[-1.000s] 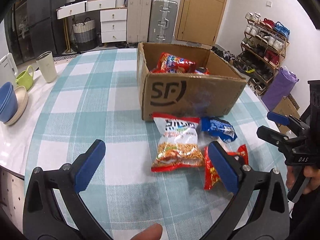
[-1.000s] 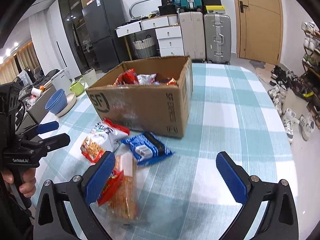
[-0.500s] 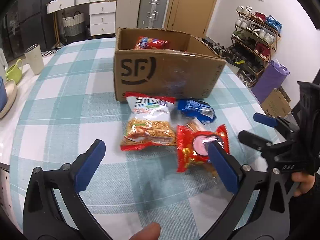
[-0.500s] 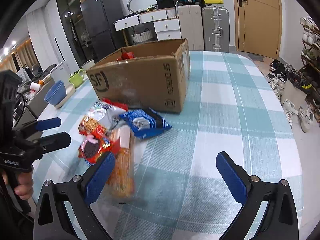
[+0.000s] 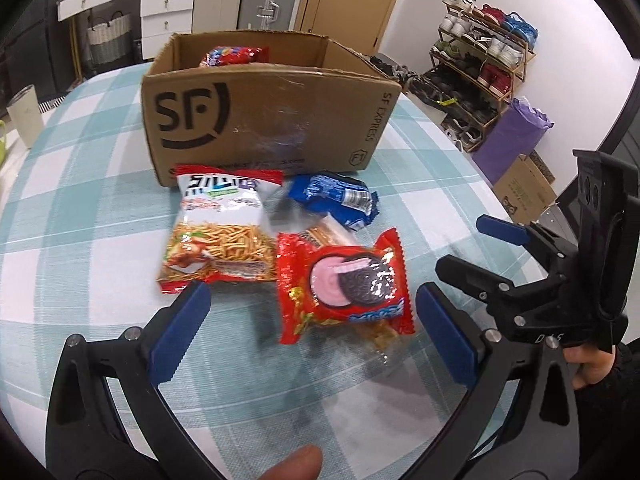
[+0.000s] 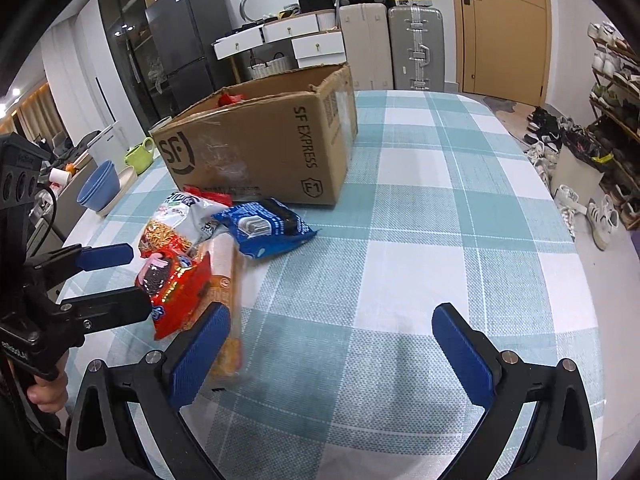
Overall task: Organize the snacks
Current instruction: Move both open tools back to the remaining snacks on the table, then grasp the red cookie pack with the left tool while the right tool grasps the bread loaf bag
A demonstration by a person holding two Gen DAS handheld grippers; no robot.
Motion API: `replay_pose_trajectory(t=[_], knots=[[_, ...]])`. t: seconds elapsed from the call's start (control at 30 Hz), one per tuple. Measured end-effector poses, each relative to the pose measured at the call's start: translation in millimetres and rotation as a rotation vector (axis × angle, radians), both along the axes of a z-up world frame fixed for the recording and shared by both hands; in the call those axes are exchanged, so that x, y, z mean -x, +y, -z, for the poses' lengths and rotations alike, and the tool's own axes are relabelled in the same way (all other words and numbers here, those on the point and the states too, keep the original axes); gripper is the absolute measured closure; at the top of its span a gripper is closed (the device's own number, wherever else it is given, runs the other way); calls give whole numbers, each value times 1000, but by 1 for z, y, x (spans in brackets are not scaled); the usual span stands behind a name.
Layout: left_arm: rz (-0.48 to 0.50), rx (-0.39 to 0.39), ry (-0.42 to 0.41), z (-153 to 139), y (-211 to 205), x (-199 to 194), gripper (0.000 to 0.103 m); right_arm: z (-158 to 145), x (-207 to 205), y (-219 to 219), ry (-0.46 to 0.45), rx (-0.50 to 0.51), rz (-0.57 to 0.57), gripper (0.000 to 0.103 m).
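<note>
Between the spread fingers of the left tool (image 5: 308,328), a red cookie packet (image 5: 344,284) lies on the desk (image 5: 80,240); the right tool (image 6: 332,352) is equally released, grasping nothing.

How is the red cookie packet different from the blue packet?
The red cookie packet shows a pink-filled dark cookie; the blue packet shows no such picture. The red one lies on top of a clear-wrapped snack; the blue one rests on the tablecloth. The red one is nearer the left gripper; the blue one is nearer the cardboard box. Both are still outside the box.
</note>
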State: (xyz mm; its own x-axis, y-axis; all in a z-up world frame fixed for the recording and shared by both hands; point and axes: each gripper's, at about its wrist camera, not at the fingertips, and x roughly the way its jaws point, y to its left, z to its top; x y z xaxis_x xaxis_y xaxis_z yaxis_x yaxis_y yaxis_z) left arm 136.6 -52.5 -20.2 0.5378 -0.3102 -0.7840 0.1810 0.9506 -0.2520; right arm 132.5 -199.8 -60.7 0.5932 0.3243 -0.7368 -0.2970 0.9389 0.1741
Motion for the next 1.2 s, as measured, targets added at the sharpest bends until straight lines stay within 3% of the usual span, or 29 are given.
replay_pose_trajectory(t=[0.33, 0.4, 0.53, 0.63, 0.77, 0.97, 1.2], knots=[[37, 34, 38, 9, -14, -10, 1, 4, -3, -2, 9, -7, 7, 1], [43, 31, 38, 10, -17, -11, 6, 4, -2, -2, 10, -9, 7, 1], [70, 18, 65, 16, -22, -14, 32, 4, -2, -2, 9, -7, 8, 1], [79, 8, 61, 18, -24, -14, 34, 5, -3, -2, 10, -6, 10, 1], [112, 13, 37, 17, -27, -11, 52, 6, -4, -1, 11, -6, 7, 1], [146, 35, 0, 10, -24, -3, 58, 4, -4, 6, 11, -3, -11, 1], [107, 80, -43, -9, -1, 7, 59, 4, -6, 16, 51, -45, -48, 1]])
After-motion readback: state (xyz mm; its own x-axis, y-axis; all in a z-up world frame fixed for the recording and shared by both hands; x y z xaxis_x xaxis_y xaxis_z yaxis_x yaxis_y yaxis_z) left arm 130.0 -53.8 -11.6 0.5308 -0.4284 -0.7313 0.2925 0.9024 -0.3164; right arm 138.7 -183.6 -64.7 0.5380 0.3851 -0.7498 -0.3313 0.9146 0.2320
